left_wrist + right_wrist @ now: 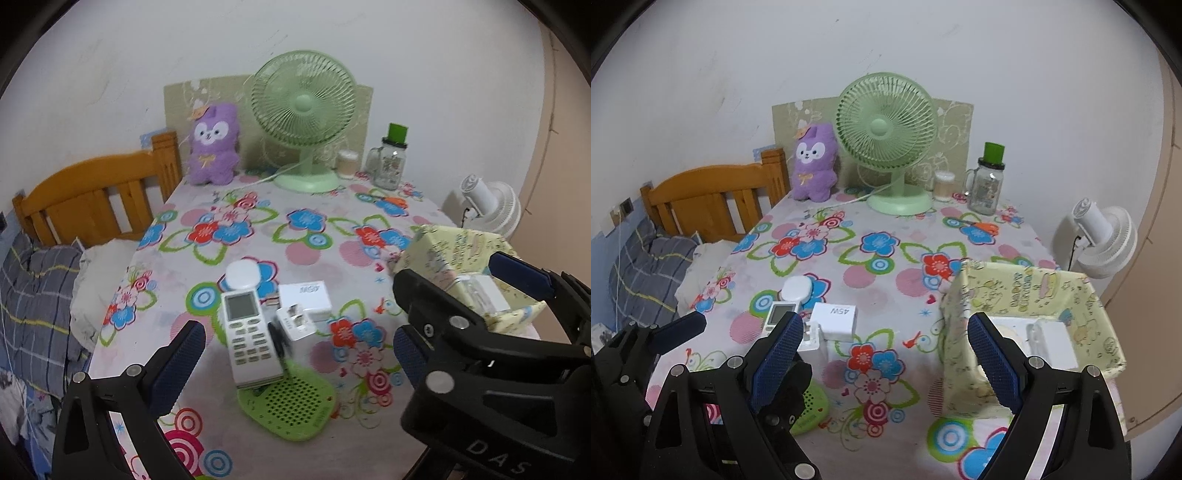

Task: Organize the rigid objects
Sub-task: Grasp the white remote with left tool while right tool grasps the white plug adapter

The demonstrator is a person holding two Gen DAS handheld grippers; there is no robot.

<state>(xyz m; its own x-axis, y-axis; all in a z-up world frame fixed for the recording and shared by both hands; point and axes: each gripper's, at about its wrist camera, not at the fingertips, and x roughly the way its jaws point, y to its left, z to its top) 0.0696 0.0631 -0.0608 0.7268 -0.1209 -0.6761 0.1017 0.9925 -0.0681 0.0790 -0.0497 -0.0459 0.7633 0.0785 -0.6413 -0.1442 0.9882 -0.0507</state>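
Floral cloth [295, 236] in pink, blue and red covers the desk. Near its front edge lies a cluster of small rigid things: a white remote [248, 334] resting partly on a green perforated pad [295, 404], a round white case [242, 275] just behind the remote, a white box [306, 297] to its right, and a white plug [295, 323] in front of that box, touching the remote's side.

To the right stands a pale yellow bin [1034, 291] with cartoon prints, open at the top; white items [1052, 343] lie inside it.

The left tool [295, 339] hovers over the cluster with its jaws spread wide, the remote and plug between them but untouched. The right tool [886, 354] also gapes wide and holds nothing; its right finger [993, 362] hangs over the bin's near-left corner, its left one over the plug.

At the back edge stand a green fan [303, 110], a purple plush [214, 144], a small cup [347, 162] and a glass jar [389, 162] with a green lid. A wooden bed frame [96, 199] sits left of the desk, a white fan [1100, 236] on the right.
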